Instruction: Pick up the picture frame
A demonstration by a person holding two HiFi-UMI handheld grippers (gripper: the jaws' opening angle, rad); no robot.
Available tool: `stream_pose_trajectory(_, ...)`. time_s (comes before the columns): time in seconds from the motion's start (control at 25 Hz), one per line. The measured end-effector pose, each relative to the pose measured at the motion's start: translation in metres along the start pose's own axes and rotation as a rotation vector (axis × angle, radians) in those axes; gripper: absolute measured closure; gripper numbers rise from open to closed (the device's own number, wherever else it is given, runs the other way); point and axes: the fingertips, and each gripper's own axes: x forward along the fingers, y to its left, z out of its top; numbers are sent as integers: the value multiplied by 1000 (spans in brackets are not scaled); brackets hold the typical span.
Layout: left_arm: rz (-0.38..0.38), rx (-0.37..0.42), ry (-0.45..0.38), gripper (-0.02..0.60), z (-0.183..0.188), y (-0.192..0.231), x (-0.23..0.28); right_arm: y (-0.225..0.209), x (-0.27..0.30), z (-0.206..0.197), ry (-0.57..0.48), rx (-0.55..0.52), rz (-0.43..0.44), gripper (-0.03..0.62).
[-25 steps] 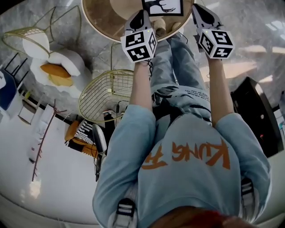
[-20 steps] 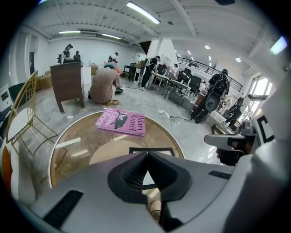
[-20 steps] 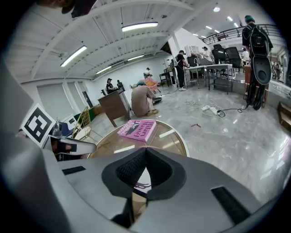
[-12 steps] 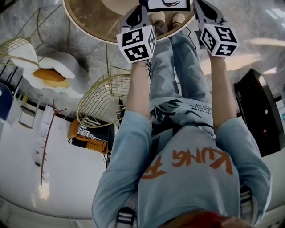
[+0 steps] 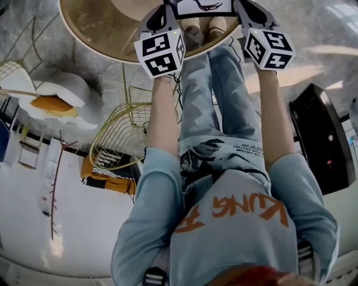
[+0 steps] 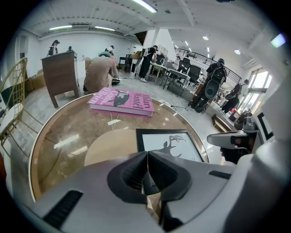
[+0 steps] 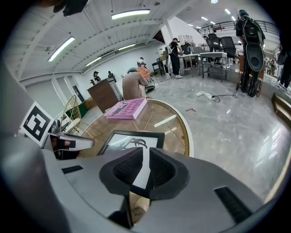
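Left tongs (image 6: 147,156) were pressed together above the near edge of the picture frame (image 6: 169,144). Over its near right corner, the right tongs (image 7: 146,154) had just been opening slightly, gripping nothing. It lay flat on the round surface (image 6: 63,136), with a pink book (image 6: 122,100) beyond it.

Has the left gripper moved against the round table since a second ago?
Yes. The left gripper has gone slightly farther in over the round table: its marker cube overlaps the table more than before.
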Motion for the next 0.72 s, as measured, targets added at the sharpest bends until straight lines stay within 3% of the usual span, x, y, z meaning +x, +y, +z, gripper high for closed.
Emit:
stream_pose_trajectory(0.2, -34, -22, 16, 554, -3, 2, 12, -8, 13, -11, 50, -10, -5, 503)
stream_pose_trajectory(0.32, -44, -47, 31, 468, -5, 7, 16, -8, 21, -16, 74, -6, -5, 490)
stream_pose_trajectory(0.72, -65, -105, 74, 462, -16, 9, 35, -17, 38, -25, 123, 16, -1, 487)
